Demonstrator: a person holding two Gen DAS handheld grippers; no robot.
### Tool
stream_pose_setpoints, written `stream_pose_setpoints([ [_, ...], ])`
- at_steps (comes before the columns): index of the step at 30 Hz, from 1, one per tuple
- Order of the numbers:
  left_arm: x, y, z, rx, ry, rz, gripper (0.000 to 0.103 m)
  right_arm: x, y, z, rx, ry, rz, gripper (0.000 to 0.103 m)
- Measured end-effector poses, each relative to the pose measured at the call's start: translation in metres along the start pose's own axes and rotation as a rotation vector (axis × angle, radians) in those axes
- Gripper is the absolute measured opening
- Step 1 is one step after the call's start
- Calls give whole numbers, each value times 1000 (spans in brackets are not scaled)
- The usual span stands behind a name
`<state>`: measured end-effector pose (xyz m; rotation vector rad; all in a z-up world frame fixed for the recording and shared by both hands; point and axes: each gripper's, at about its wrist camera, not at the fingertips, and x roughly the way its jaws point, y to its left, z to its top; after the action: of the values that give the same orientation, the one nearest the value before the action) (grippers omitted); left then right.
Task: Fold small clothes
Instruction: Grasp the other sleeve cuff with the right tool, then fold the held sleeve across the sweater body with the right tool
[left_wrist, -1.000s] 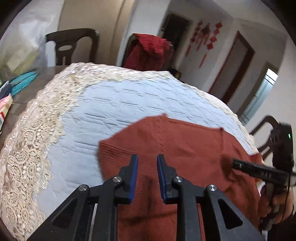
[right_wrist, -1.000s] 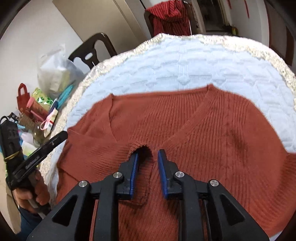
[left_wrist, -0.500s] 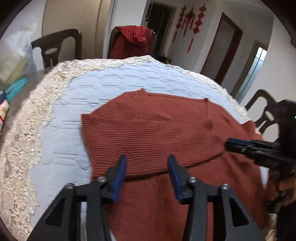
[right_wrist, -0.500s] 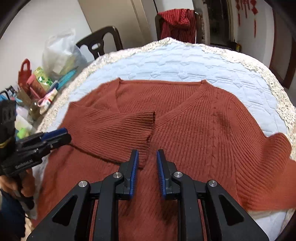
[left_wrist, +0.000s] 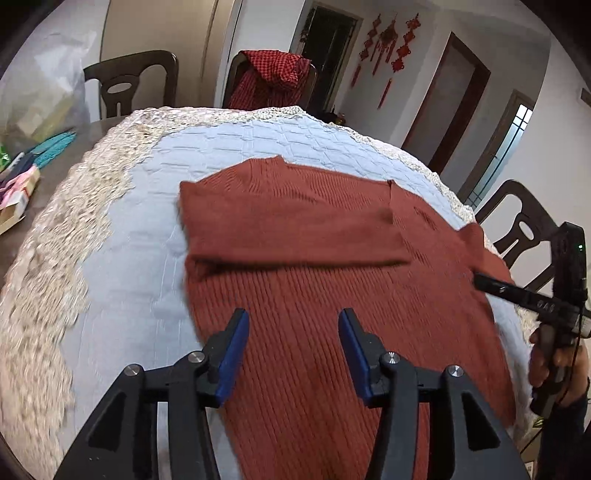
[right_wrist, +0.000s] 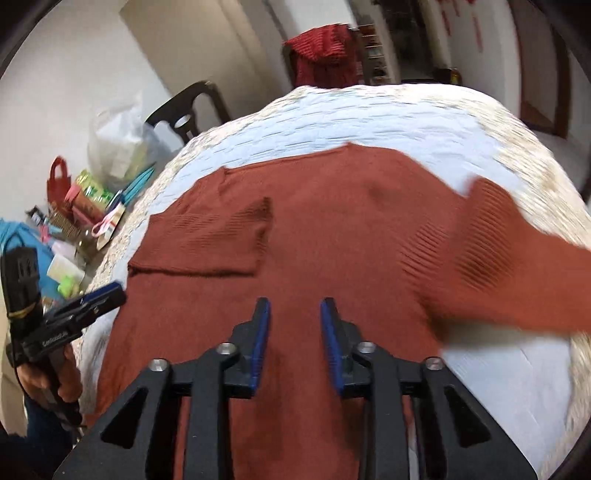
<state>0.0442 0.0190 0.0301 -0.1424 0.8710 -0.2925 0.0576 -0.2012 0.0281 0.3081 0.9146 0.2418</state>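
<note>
We find the sweater (left_wrist: 332, 295) spread flat on the cloth (left_wrist: 122, 266), directly ahead of and beneath both grippers. In the left wrist view the left gripper (left_wrist: 291, 350) hangs over the lower body of the knit, jaws apart and nothing between the pads (left_wrist: 231, 354) — no fabric is pinched. Just beyond its tips, one sleeve (left_wrist: 288, 229) lies folded across the chest, its cuff pointing toward the right gripper's side.

In the right wrist view the right gripper (right_wrist: 293, 343) is likewise above the body, jaws opening, with only flat knit showing under the gap and none of it clamped. The folded sleeve sits ahead and to its left. The other sleeve (right_wrist: 517, 258) trails out to its right, unfolded, reaching past the cloth's blue field toward the lace border; that part is blurred, so we cannot tell how its cuff lies.

Our judgement: the first sleeve fold is done and both tools are free — the step in hand is the changeover to the second sleeve. The next move calls for the right gripper to travel out to its right, close on that sleeve near the cuff, and carry it across the chest, onto or beside the first.
</note>
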Motion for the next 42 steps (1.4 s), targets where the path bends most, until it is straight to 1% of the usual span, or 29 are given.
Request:
stream_pose_setpoints([
  [4, -6, -7, -15, -10, 5, 15, 54, -20, -29, -14, 97, -41, -48, 43],
  [10, -12, -19, -14, -10, -19, 5, 55, -40, -82, -26, 280, -98, -113, 43],
  [13, -8, -24, -12, -11, -24, -9, 57, -41, -103, -24, 371, -125, -111, 43],
  [15, -2, -27, -11, -10, -19, -8, 57, -39, -112, -20, 427, -152, -75, 43],
  [21, 13, -27, -15, -16, 6, 19, 57, -41, -146, -8, 576, -240, -54, 43],
  [25, 16, -25, -19, -22, 12, 21, 57, -41, -154, -3, 601, -283, -81, 43],
  [26, 16, -25, -20, -24, 10, 20, 57, -42, -156, -2, 599, -286, -82, 39],
  [27, 16, -25, -20, -25, 9, 18, 57, -41, -157, 0, 597, -282, -90, 30],
  [28, 15, -25, -19, -27, 8, 17, 57, -42, -156, 2, 596, -277, -101, 27],
  [29, 15, -25, -19, -28, 9, 15, 57, -43, -155, 5, 586, -282, -99, 18],
  [30, 15, -25, -19, -29, 8, 13, 57, -45, -150, 9, 564, -288, -90, 13],
  [32, 16, -24, -18, -32, 8, 11, 57, -51, -135, 19, 502, -304, -86, 13],
  [34, 15, -24, -17, -35, 8, 8, 57, -56, -112, 31, 416, -317, -70, 13],
  [37, 14, -24, -15, -41, 4, 1, 57, -56, -68, 50, 278, -318, -14, 13],
  [40, 9, -22, -11, -48, -8, -7, 57, -42, -18, 65, 137, -291, 63, 13],
  [42, 5, -20, -8, -49, -20, -5, 57, -23, 16, 69, 49, -248, 106, 13],
])
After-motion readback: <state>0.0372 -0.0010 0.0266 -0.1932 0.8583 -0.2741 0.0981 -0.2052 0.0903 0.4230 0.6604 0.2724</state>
